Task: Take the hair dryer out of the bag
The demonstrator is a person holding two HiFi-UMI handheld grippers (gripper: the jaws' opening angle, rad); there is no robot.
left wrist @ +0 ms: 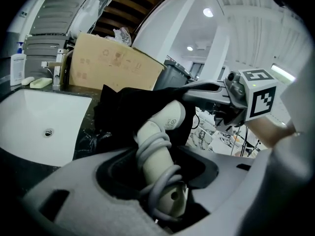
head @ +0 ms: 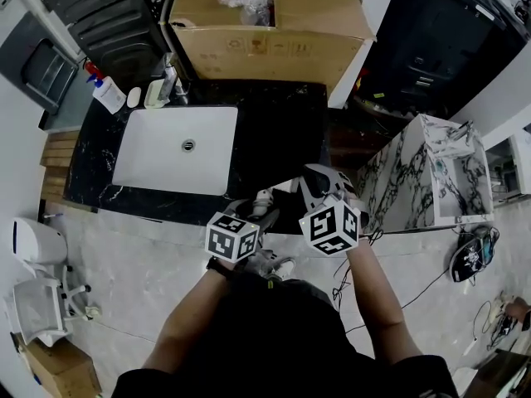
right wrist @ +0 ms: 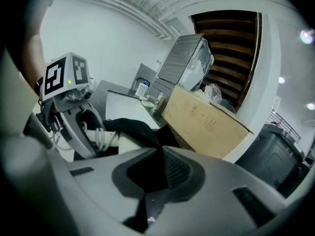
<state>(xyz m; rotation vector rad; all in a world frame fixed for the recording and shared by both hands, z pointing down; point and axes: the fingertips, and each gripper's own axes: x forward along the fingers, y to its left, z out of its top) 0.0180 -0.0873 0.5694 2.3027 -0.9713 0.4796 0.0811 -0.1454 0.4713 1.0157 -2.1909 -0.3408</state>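
My left gripper (left wrist: 158, 178) — clamped on white cord-wrapped hair dryer (left wrist: 170, 121), by its handle; my right gripper (right wrist: 156, 183) — pinching black fabric bag (right wrist: 132, 128).

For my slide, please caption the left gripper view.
Left gripper grips the cord-wrapped hair dryer, partly out of the black bag.

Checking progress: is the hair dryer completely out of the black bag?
No, the hair dryer has its head end inside the black bag.

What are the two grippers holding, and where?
Left gripper clamps the hair dryer by its cord-wrapped handle; right gripper pinches fabric of the black bag.
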